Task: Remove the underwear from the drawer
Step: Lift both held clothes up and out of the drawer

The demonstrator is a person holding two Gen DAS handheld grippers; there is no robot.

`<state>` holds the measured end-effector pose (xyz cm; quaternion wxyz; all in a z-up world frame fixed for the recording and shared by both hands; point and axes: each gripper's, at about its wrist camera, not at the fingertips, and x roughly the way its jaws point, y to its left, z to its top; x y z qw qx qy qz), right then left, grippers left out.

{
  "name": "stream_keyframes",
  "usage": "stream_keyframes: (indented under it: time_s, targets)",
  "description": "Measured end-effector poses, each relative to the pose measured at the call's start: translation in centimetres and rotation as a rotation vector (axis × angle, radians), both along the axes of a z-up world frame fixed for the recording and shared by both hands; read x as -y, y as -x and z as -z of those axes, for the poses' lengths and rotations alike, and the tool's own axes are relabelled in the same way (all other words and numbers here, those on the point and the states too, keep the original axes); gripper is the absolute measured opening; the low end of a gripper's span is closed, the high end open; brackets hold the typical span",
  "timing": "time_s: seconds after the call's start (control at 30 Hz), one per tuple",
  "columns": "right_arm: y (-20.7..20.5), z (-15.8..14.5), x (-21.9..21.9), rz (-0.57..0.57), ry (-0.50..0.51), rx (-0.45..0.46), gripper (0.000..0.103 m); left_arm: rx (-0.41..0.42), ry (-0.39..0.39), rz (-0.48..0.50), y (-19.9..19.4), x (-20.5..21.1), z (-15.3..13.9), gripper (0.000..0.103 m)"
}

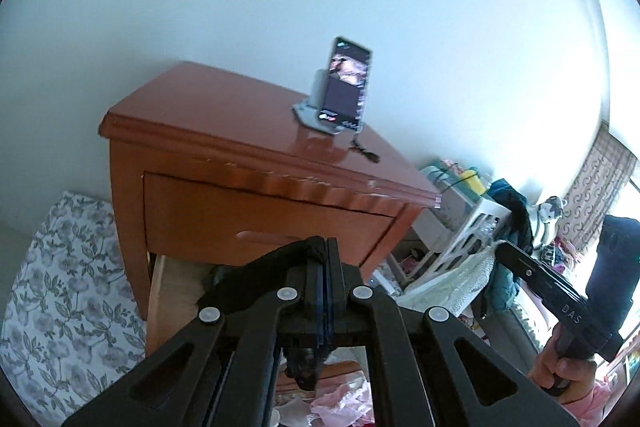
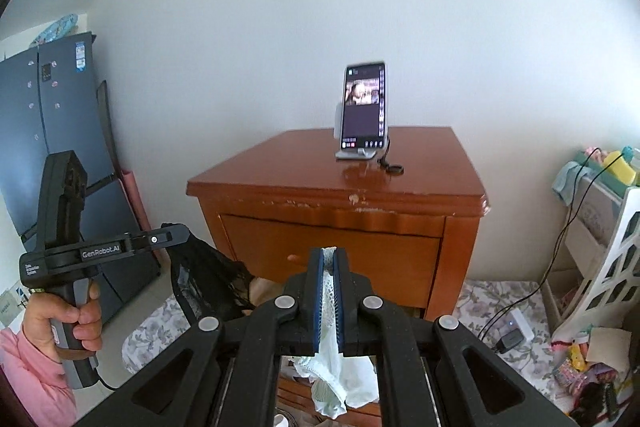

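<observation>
- Step: both pieces are being lifted clear of the open drawer (image 1: 176, 291) of the wooden nightstand (image 2: 340, 195).
- Left gripper (image 1: 326, 255): pinching black underwear (image 2: 208, 279).
- Right gripper (image 2: 329, 259): pinching pale mint underwear (image 2: 340, 379), hanging below the jaws.
- Drawer: pink garments (image 1: 344, 403) are still lying inside.
- Next: likely carrying both away and setting them down.

A phone (image 2: 363, 107) sits lit up on a pale stand (image 2: 356, 153) on top of the reddish wooden nightstand (image 2: 420, 163), with a little black cord (image 2: 390, 163) lying just right of it. Far left there's a dark blue fridge (image 2: 44, 131) with stickers on it. Right of the nightstand is a white cutout rack (image 2: 616, 263) with a cluttered shelf behind, plus a charger (image 2: 508, 341) on the floral mat (image 2: 504, 303).
</observation>
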<state>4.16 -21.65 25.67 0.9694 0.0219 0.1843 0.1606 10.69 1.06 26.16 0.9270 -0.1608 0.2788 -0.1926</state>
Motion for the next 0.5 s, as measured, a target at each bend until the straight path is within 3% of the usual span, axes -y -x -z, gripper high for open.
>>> stream_keyframes:
  time_s: [0.5]
  targets:
    - [6.4, -1.9, 1.1, 0.009, 0.023, 0.064, 0.005, 0.072, -0.015, 0.117, 6.3, 3.6, -2.9, 0.0]
